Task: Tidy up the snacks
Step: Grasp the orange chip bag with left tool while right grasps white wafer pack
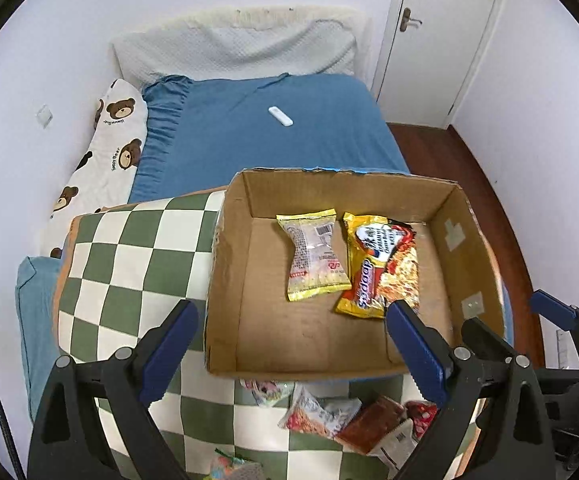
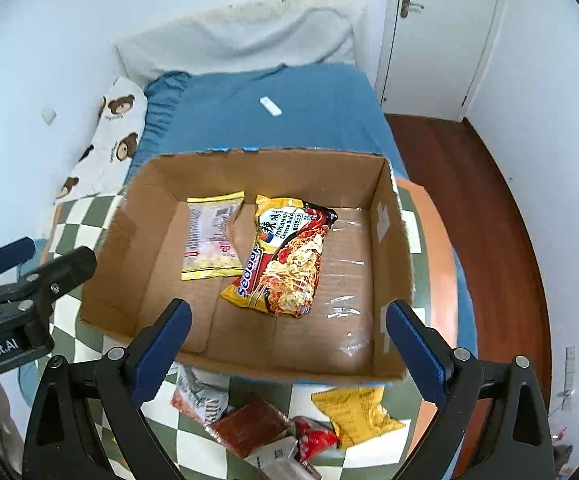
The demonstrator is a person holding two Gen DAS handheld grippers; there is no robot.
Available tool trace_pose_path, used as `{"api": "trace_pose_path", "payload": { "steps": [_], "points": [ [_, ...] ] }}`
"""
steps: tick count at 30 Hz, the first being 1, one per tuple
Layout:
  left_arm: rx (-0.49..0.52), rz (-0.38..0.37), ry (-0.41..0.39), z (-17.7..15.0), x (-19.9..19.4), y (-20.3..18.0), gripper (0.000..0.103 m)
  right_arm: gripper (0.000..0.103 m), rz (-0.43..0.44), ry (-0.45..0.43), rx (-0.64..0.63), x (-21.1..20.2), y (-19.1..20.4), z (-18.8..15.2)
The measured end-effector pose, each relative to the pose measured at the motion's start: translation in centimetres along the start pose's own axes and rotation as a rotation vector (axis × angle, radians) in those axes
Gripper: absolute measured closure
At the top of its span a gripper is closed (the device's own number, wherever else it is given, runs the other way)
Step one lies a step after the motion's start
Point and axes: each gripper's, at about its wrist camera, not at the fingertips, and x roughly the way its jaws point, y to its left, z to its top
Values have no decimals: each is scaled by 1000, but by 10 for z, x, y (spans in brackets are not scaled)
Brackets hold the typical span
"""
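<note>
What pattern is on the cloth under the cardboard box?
A green and white checkerboard on the cloth, with an orange border; the left wrist view shows it best.

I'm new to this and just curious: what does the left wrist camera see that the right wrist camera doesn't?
Left only: a colourful packet at the bottom edge.
Right only: a yellow snack bag on the checkered cloth just outside the cardboard box.
Both: the box holding a noodle packet and a pale packet, a white remote on the blue bed, and the door.
</note>
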Motion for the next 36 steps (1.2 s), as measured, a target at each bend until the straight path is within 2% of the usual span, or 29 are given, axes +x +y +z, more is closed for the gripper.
{"api": "trace_pose_path", "payload": {
  "steps": [5,10,13,16,19,21,24,26,30,31,33,34,35,36],
  "points": [
    [-1,-14,-34,-21,-26,-1,7,3,35,-24,15,-29,2,-20],
    [-17,-29,-21,-53,-39,4,7,3,75,-11,32,-43,3,-46],
    [-29,-23,25,-84,-35,12,7,3,92,22,37,-42,2,-71],
    [-51,-4,105,-123,-21,26,7,3,97,94,42,-27,-1,-107],
    [-54,16,217,-171,3,41,7,3,81,166,24,-5,-5,-138],
    [-9,24,305,-202,21,44,7,3,63,223,6,11,-9,-160],
    [147,44,423,-250,46,34,7,5,36,278,-43,32,-11,-186],
    [301,82,464,-279,62,19,6,8,24,318,-75,46,-10,-200],
    [500,109,527,-317,89,-8,7,9,8,374,-133,69,-6,-219],
    [545,113,528,-323,94,-15,10,9,8,380,-148,73,-5,-222],
    [616,142,501,-330,101,-29,34,9,-1,393,-197,81,0,-228],
    [623,152,498,-331,104,-32,40,11,-6,395,-217,85,1,-230],
    [609,146,504,-329,107,-34,45,15,-18,398,-242,91,3,-232],
    [586,143,509,-326,110,-35,46,28,-27,403,-254,96,3,-233]
  ]
}}
